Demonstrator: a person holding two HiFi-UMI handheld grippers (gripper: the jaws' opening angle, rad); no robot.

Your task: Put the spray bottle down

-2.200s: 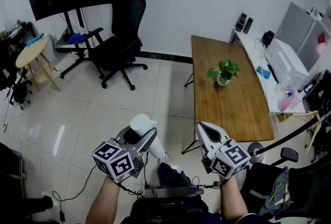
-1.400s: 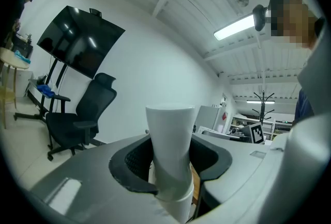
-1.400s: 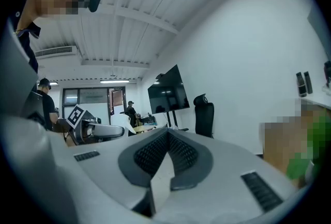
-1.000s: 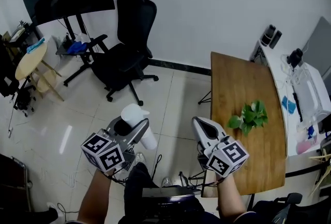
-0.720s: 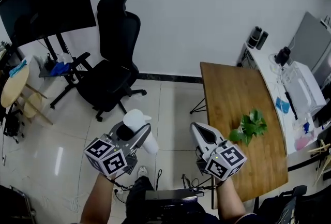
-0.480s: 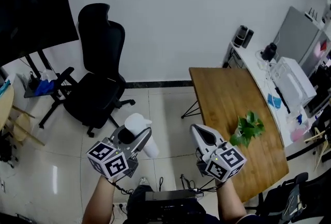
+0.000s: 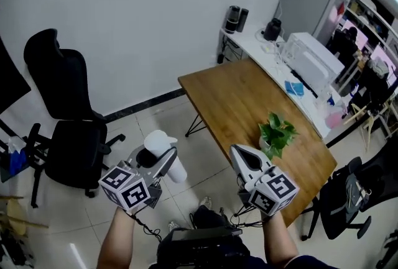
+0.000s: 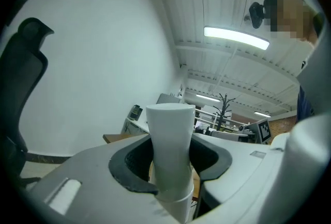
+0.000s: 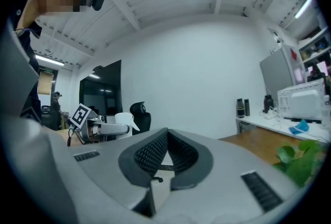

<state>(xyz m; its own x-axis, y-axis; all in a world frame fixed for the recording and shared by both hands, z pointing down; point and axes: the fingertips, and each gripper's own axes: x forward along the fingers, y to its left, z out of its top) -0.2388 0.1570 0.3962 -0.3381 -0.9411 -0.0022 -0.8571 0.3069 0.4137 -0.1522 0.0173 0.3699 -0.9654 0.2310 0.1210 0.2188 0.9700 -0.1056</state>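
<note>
Two pairs of tongs sit side by side closest to the person, both pointing roughly level and away from the body. The left tongs (image 7: 159,156) are closed partway on a white plastic spray bottle (image 7: 160,138), with their dark pads pressing its narrow waist from either side. The bottle stands upright, long axis vertical, with its trigger head above the jaws and its wider body hanging below. It is over the pale tiled floor (image 7: 186,131), not over any support. The right tongs (image 7: 240,152) are closed tip to tip with nothing between them.

Farther out, ahead and to the right of the bottle, lies the long brown wooden surface (image 7: 233,97). Its near part is just beyond the right tongs, and a small green potted plant (image 7: 276,132) stands on that part. The right hand is therefore the nearer one to the surface, while the left carries the bottle. Setting it down likely means bringing the left tongs rightward and forward over bare wood clear of the plant. The bottle should stay upright, and its base should meet the wood before the pads let go.
</note>
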